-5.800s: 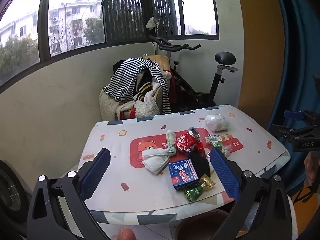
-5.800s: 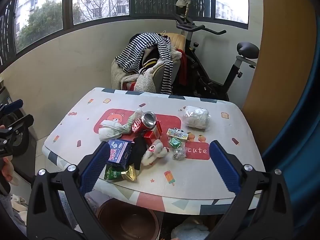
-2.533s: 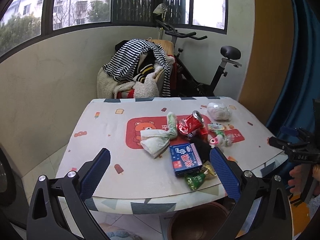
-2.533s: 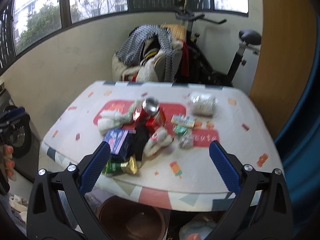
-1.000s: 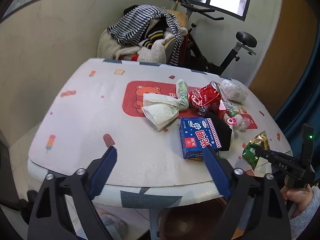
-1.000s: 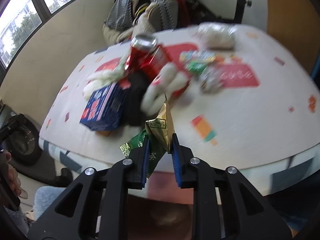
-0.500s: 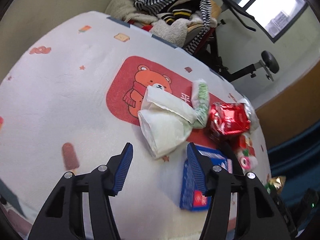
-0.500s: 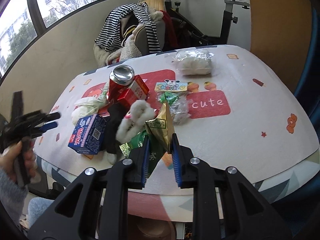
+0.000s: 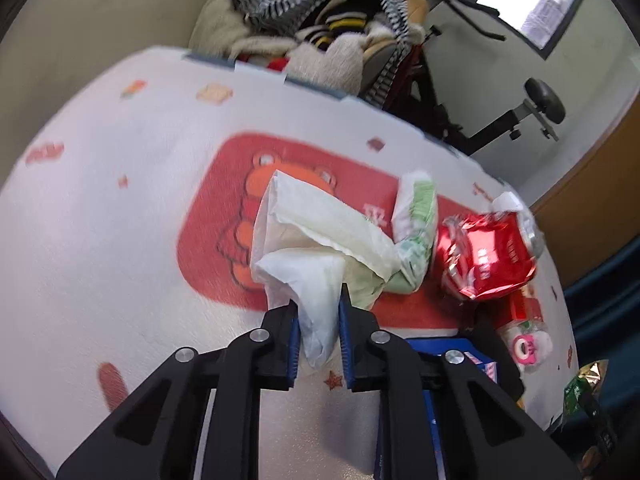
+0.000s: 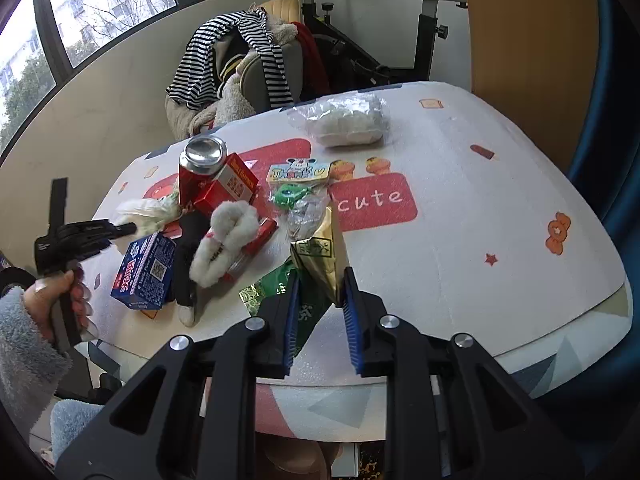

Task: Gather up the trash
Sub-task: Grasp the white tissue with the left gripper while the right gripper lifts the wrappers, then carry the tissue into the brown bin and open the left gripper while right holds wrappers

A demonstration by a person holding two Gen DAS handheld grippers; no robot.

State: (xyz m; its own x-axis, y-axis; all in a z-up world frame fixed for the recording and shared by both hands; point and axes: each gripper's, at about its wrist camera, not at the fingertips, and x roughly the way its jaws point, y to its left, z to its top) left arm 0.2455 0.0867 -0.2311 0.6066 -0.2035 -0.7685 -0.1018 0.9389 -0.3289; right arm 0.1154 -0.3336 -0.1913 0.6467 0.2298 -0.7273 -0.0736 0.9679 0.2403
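Observation:
A pile of trash lies on the white patterned table (image 10: 460,248). My left gripper (image 9: 319,300) is closing its jaws on a crumpled white tissue (image 9: 304,240) on the red bear mat, and both pads press the tissue's lower fold. In the right wrist view that left gripper (image 10: 124,229) sits at the pile's left end, held by a hand in a fluffy sleeve. My right gripper (image 10: 320,276) is shut on a green-and-gold snack wrapper (image 10: 320,248), held above the table's near edge. The same wrapper (image 9: 580,384) shows at the left wrist view's lower right.
A red can (image 10: 202,164), a blue carton (image 10: 146,268), a white fluffy item (image 10: 226,236), small sweet packets (image 10: 298,184) and a clear bag of white stuff (image 10: 348,120) lie on the table. A clothes-heaped chair (image 10: 240,64) and an exercise bike (image 10: 424,20) stand behind. A brown bin (image 10: 296,460) sits under the table edge.
My left gripper came down and forward onto the tissue and its jaws closed around it. My right gripper kept its hold on the wrapper and drifted slightly.

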